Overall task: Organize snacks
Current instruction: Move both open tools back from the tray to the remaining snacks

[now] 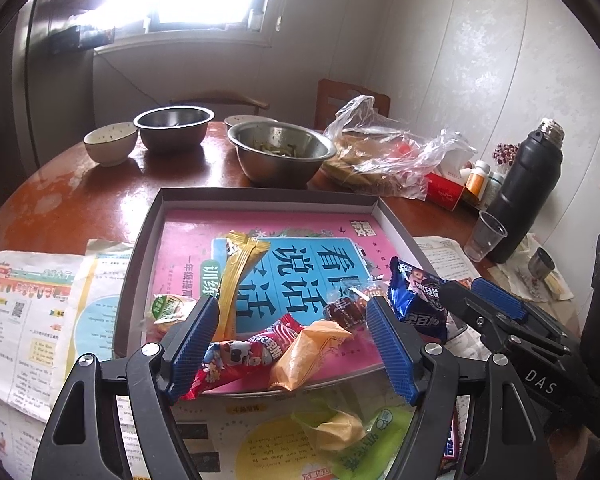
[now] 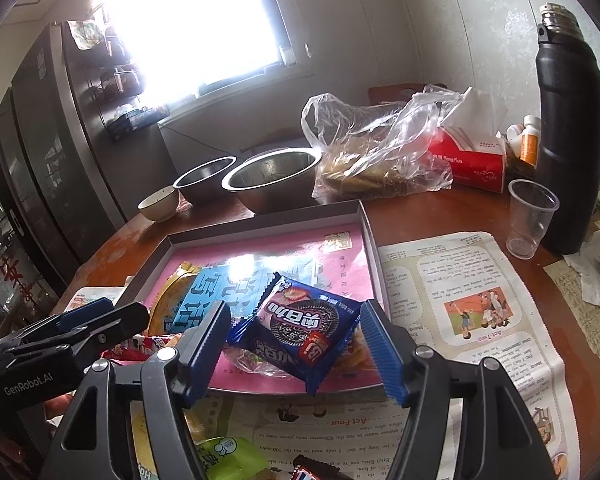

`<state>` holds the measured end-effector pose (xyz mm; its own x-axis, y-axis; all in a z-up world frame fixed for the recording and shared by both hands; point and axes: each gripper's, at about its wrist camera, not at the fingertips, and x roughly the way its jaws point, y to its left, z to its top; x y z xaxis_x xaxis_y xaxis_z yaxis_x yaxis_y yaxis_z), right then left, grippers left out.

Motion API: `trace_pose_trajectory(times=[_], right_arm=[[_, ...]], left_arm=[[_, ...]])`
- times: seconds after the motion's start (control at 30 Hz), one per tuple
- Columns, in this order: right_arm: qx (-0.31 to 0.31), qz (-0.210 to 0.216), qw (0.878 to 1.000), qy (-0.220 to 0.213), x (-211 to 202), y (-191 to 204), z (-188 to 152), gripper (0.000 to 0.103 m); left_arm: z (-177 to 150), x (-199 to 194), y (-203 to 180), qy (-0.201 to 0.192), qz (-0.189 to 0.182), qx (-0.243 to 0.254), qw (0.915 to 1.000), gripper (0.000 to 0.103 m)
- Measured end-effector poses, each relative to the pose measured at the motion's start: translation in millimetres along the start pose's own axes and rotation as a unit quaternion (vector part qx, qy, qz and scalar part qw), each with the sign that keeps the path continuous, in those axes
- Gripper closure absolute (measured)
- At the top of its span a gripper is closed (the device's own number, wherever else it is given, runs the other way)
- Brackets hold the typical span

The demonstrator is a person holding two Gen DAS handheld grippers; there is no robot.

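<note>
Both grippers hover at the tray's (image 1: 260, 196) near edge, jaws apart. The left gripper (image 1: 292, 344) frames a red packet (image 1: 236, 360); the right gripper (image 2: 296, 354), still widening, apparently clears the blue biscuit packet (image 2: 300, 328) lying inside.

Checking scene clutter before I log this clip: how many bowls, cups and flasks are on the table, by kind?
Steel bowls: 2
White ceramic bowls: 2, the second mostly hidden behind the steel ones
Clear plastic cup: 1
Small metal cup: 1
Black flask: 1
Total: 7
</note>
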<state>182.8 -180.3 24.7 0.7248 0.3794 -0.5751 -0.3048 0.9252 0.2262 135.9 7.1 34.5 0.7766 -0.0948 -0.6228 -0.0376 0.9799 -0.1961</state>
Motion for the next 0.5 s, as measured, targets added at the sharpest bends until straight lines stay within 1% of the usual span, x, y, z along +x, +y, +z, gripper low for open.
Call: trace_pose_trajectory(times=[0.3,0.5], right_arm=[[0.001,-0.004,1.0,-0.008,-13,-3,-1,0.035],[-0.005,-0.004,1.0,-0.006,-22,-3,-8,0.035]], left_arm=[[-5,-11,-6,0.001,-0.002,0.014,0.9999,0.026],[-13,-17,-10,0.005,0.0,0.023,0.9997,0.025]])
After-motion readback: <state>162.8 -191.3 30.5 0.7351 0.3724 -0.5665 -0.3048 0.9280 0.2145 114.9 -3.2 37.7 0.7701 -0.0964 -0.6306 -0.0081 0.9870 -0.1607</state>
